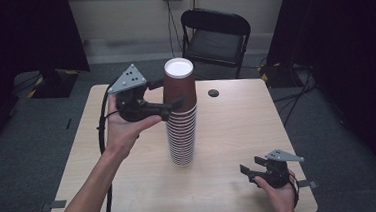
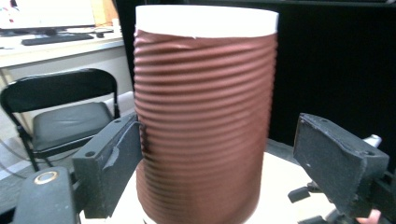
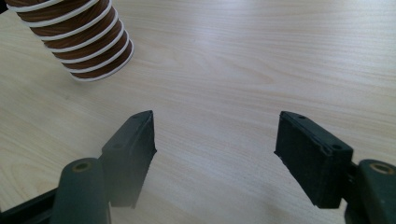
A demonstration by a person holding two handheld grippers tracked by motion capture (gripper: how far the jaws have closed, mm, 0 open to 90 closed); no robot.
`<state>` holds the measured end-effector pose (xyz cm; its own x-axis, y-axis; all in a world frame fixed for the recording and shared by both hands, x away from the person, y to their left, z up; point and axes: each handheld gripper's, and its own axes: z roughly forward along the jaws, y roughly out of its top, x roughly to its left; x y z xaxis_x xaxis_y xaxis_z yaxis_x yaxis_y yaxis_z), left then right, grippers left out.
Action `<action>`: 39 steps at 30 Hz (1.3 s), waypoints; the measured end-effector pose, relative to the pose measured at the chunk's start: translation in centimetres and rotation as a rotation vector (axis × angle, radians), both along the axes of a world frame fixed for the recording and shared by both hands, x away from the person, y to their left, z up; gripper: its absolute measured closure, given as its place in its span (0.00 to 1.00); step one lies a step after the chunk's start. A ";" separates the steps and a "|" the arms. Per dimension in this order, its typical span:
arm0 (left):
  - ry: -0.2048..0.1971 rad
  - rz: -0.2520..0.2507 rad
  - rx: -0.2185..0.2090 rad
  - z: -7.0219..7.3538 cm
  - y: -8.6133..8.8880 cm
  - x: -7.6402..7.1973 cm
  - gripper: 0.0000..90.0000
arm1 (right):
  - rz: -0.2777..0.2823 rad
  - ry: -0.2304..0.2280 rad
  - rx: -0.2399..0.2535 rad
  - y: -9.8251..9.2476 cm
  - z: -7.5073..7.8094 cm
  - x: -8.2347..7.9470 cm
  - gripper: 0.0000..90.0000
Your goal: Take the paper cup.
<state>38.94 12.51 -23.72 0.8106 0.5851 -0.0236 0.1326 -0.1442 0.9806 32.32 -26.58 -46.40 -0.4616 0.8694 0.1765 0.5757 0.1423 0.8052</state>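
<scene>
Mid-table stands the tall stack of brown ribbed paper cups (image 1: 180,114). The left gripper (image 2: 219,163) brackets the top cup, jaws apart, right pad clear. Next: squeeze, lift straight. Right gripper (image 3: 215,154) gapes empty near the front-right corner.

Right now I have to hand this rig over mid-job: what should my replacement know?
Left gripper: jaws around the top cup of the cup stack; one pad touches, the other stands clear, so no firm grip.
Right gripper: open, nothing between the jaws, low over the table near its front right corner.
Done: the stack stands upright mid-table.
Left: the top cup is not yet separated.
</scene>
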 end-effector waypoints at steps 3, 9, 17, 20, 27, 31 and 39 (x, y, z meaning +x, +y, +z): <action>-0.003 0.003 0.012 0.1 -0.4 0.7 0.17 | 0.005 -0.007 0.009 0.0 0.0 0.0 0.31; 0.031 -0.019 0.027 0.0 -1.3 2.3 0.16 | 0.013 -0.018 0.012 0.2 0.1 -0.1 0.30; 0.072 -0.009 0.070 -1.0 -3.0 3.5 0.11 | 0.001 -0.021 0.011 0.0 0.2 -0.2 0.32; 0.065 0.001 0.066 -1.4 -3.2 3.5 0.09 | 0.002 -0.023 0.007 0.1 0.2 -0.2 0.32; 0.031 0.029 0.108 -1.8 -3.8 3.2 0.10 | 0.004 -0.029 0.006 0.2 0.3 -0.3 0.32; 0.030 0.029 0.105 -1.8 -3.7 3.2 0.11 | 0.009 -0.033 0.000 0.3 0.3 -0.3 0.32; 0.035 0.012 0.091 -1.7 -3.6 3.3 0.12 | 0.010 -0.031 -0.003 0.2 0.3 -0.3 0.32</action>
